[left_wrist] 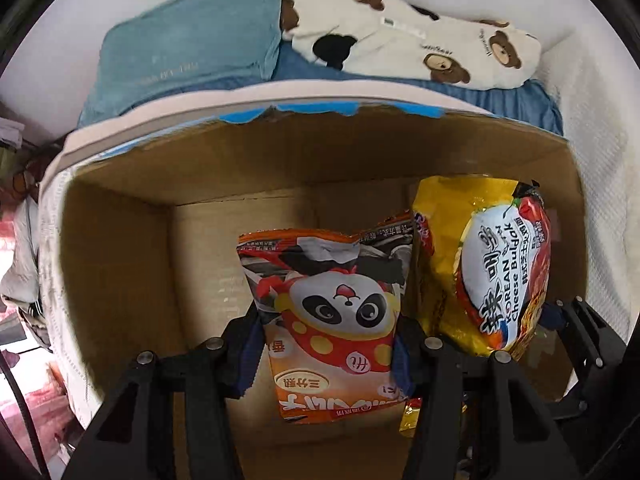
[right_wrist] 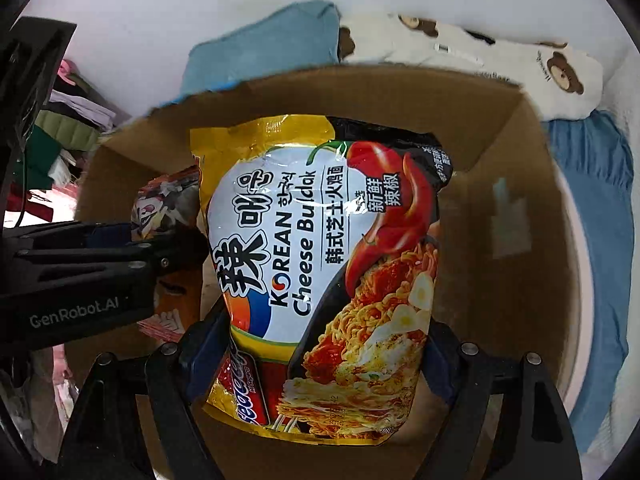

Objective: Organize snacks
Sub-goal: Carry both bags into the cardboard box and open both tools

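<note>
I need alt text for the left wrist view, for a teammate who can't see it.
The left tongs grip an orange panda snack bag over an open cardboard box. To the right, a yellow Cheese Buldak noodle pack is held in the box by the right tongs. Beyond the box lie a teal pillow and a bear-print blanket.

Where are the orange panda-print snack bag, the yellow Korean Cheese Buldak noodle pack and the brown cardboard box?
orange panda-print snack bag (left_wrist: 332, 312), left wrist view, on the panda face.
yellow Korean Cheese Buldak noodle pack (right_wrist: 320, 264), right wrist view, on the printed front.
brown cardboard box (left_wrist: 120, 264), left wrist view, on its left inner wall.
</note>
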Available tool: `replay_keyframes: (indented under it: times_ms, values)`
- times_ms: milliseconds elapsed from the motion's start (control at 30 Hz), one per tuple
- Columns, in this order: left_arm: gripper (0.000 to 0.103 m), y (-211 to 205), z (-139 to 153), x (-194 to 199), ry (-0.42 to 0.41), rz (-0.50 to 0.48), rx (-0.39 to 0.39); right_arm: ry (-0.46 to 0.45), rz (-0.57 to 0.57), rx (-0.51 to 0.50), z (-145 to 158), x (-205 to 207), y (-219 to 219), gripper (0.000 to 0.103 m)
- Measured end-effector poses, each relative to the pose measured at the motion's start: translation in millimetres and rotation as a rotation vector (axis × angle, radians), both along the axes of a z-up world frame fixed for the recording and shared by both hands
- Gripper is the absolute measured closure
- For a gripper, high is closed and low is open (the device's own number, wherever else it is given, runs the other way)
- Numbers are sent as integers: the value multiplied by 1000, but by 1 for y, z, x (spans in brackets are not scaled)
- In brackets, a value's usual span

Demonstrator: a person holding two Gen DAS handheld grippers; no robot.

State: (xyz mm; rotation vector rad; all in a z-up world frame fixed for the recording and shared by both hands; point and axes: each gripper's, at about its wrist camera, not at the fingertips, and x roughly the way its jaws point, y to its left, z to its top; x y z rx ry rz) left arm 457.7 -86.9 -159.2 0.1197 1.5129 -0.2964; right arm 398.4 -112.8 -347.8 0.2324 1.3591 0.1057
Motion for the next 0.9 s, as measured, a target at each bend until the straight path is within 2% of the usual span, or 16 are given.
replay_keyframes:
  times_ms: [33,100,167,233,267,300,333,533,633,900]
  values:
    - [52,0,-3,3,7,4,6,11,-1,-3,-5,7,-2,18]
    - [52,-2,-2,5,13,12,22,33,-8,10,7,6,4,18]
    - [50,-4,-5,6,30,15,24,71,-24,27,-8,13,1,18]
    - [42,-1,-10,5,56,36,-10,95,-33,8,-20,22,-3,10]
    - [30,-1,-10,5,63,46,-24,89,-33,0,-21,22,-5,4]
    - [15,0,-11,4,71,52,-36,80,-32,-7,-22,20,-6,3]
    - [12,0,-11,3,74,52,-38,77,-25,-18,-23,18,-5,3]
    - [11,6,5,-14,5,83,-29,60,-23,-44,-17,-4,-7,3]
    - [11,11,18,-25,-46,104,-23,37,-44,-43,-11,-29,-13,3]
    - [11,25,50,-59,-153,130,-36,-67,-74,-87,33,-89,-18,3]
